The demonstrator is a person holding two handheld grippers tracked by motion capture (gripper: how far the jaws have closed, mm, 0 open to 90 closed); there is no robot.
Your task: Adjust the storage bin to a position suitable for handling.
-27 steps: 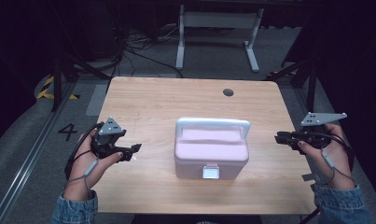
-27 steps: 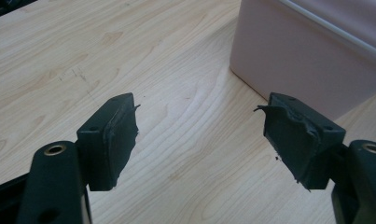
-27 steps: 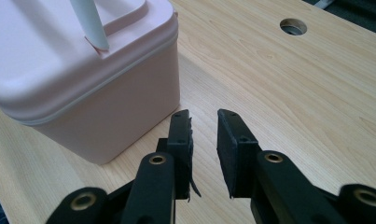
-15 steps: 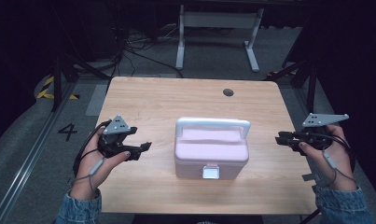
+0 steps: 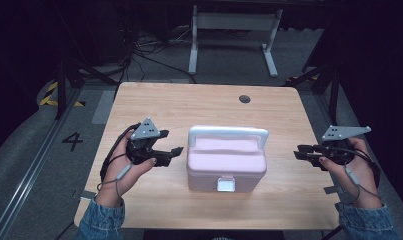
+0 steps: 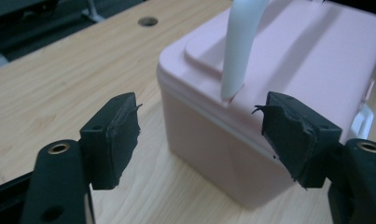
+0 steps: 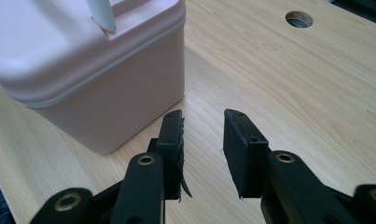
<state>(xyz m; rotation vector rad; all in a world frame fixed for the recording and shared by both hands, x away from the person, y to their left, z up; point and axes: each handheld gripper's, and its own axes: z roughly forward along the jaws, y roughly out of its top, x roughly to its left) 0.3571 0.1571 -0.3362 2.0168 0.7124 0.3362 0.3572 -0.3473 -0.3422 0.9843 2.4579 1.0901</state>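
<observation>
A pink lidded box point(image 5: 226, 160) with a white carry handle point(image 5: 228, 131) and a white front latch point(image 5: 225, 184) stands shut at the middle of the wooden table point(image 5: 189, 105). My left gripper point(image 5: 175, 151) hovers just left of the box, jaws open and pointing at its left end. In the left gripper view the box point(image 6: 288, 51) and its handle point(image 6: 241, 42) lie close ahead of the left gripper point(image 6: 202, 120), untouched. My right gripper point(image 5: 299, 151) is held off the box's right side with a gap between. There the right gripper point(image 7: 202, 135) is open over bare wood beside the box point(image 7: 83, 60).
A round cable hole point(image 5: 244, 99) is set in the table's far side, also seen as the hole point(image 7: 299, 19) in the right gripper view. A white metal frame point(image 5: 229, 30) stands on the floor beyond the table. Cables lie on the floor at the back left.
My left hand has moved right across the table, bringing its gripper close to the box's left end. The right hand has stayed nearly still. The box has not moved.
</observation>
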